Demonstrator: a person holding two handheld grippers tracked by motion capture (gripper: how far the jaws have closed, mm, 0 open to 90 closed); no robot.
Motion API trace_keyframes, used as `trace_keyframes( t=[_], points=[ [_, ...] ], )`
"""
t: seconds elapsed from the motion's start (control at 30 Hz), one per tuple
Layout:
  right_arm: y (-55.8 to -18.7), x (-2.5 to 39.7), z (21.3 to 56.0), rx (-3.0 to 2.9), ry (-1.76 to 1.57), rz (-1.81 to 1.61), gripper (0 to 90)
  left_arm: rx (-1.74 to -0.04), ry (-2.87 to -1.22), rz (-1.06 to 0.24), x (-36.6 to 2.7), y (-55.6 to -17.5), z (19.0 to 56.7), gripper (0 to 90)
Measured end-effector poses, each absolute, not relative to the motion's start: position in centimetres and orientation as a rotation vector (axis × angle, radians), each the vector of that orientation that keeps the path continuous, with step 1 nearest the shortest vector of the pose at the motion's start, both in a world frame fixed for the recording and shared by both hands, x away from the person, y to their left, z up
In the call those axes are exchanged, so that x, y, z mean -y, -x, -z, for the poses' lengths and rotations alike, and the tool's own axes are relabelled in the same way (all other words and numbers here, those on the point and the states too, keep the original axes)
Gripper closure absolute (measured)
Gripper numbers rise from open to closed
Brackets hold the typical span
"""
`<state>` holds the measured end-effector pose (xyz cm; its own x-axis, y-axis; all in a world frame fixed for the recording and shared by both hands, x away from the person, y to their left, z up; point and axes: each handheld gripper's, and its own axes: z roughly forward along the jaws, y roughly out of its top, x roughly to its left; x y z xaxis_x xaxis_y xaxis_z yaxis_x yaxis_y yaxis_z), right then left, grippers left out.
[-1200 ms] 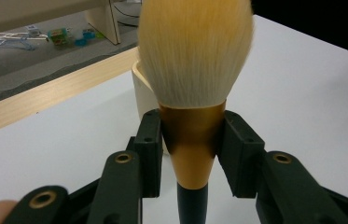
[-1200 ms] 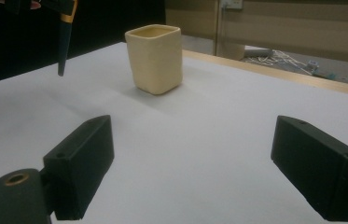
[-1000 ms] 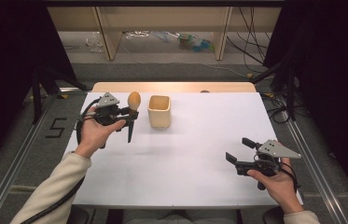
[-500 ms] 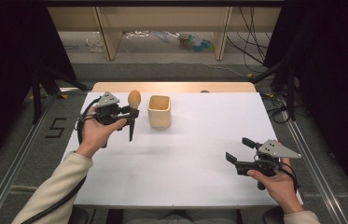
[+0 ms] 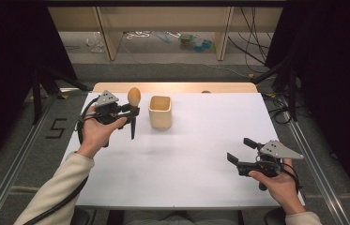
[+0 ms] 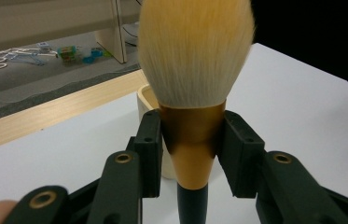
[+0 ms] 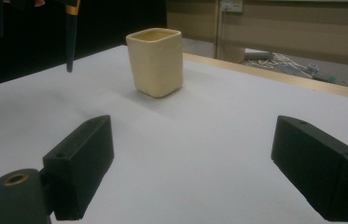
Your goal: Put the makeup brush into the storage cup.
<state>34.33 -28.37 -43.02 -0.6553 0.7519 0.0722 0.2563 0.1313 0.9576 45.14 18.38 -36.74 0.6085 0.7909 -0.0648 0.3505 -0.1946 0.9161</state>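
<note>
Bristles up, the makeup brush [image 5: 133, 105] hangs pinched at its gold ferrule in the left gripper [image 5: 130, 111], just beside the cream cup [image 5: 160, 111], seemingly for dropping in handle-first, while the right gripper [image 5: 240, 157] waits spread wide.

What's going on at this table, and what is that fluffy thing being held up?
A person sits at a white table with a grasping tool in each hand. The left tool is shut on a makeup brush, held upright with its bristles on top and its dark handle pointing down, just beside a cream square cup. The brush is above the table, not in the cup. The right tool is open and holds nothing, nearer the person.
</note>
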Motion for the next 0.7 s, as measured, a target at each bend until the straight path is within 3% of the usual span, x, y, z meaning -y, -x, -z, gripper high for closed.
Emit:
trace_keyframes(
  t=[0.7],
  points=[
    [-34.23,28.46,42.91,-1.989,-0.97,-1.523,14.1,-0.914,-1.724,-0.553,-17.78,-45.19,36.19,62.4]
  ],
)
